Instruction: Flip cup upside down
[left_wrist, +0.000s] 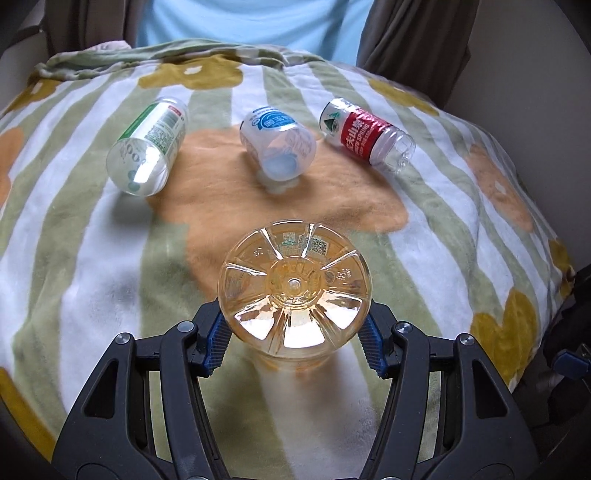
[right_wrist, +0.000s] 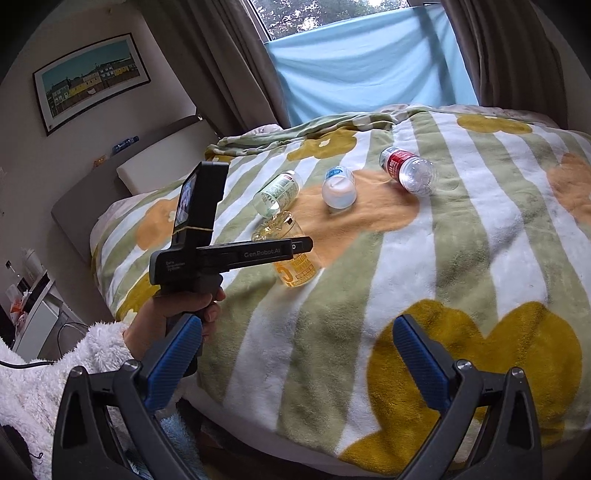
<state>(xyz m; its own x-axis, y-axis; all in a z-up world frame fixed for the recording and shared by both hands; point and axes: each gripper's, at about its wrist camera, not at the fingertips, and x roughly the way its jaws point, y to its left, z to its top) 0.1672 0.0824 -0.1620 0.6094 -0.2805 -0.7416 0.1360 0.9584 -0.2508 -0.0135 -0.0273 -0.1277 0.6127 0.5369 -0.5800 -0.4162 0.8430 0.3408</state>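
The left tool (left_wrist: 293, 334) grips the orange cup (left_wrist: 293, 291) base-up; the empty right tool (right_wrist: 295, 354), gaping, faces "GenRobot.AI".

three tipped bottles (left_wrist: 279, 142) beyond orange cup (left_wrist: 293, 291), bare blanket (right_wrist: 461, 295) rightward

Left gripper (left_wrist: 293, 334), blue pads (left_wrist: 218, 341) either side of an amber-tinted cup (left_wrist: 293, 291) standing base-up on a striped floral blanket (left_wrist: 443, 221); contact with the cup's sides cannot be confirmed. Farther off lie three clear containers: green-labelled (left_wrist: 147, 147) at left, blue-labelled (left_wrist: 277, 144) in the centre, red-labelled (left_wrist: 365, 134) at right.
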